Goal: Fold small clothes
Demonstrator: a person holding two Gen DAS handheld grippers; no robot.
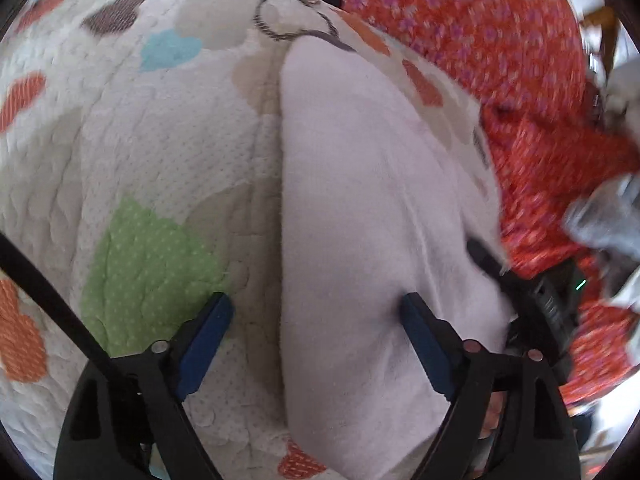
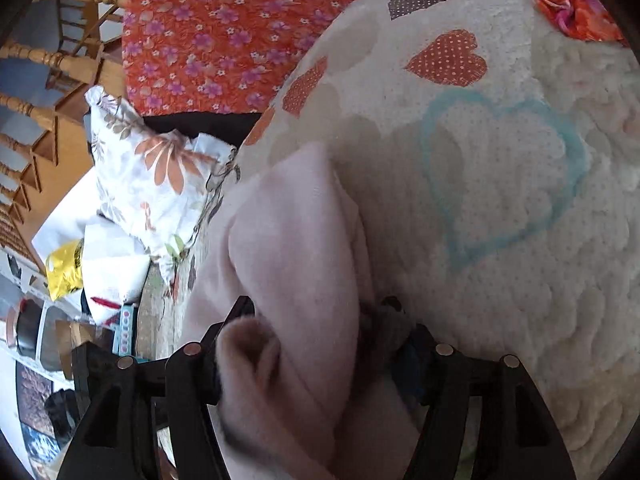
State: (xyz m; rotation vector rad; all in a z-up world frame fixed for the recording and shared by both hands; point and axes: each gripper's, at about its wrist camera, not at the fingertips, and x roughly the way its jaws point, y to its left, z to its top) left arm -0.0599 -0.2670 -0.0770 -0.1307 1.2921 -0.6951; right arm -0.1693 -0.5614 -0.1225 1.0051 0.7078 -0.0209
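Note:
A pale pink fleece garment (image 1: 360, 208) lies folded lengthwise on a white quilt with coloured hearts (image 1: 152, 152). My left gripper (image 1: 316, 312) is open just above it, its blue-padded fingers (image 1: 208, 332) straddling the garment's left edge: one over the quilt, one over the pink cloth. In the right wrist view the same garment (image 2: 296, 248) is bunched up between the fingers of my right gripper (image 2: 316, 320), which is shut on a thick fold of it. The right fingertips are mostly hidden by cloth.
An orange floral cloth (image 1: 480, 40) covers the bed's far side and also shows in the right wrist view (image 2: 208, 36). A flowered pillow (image 2: 152, 184), bags and a wooden chair (image 2: 52, 64) stand off the bed's edge. The quilt (image 2: 500, 200) spreads right.

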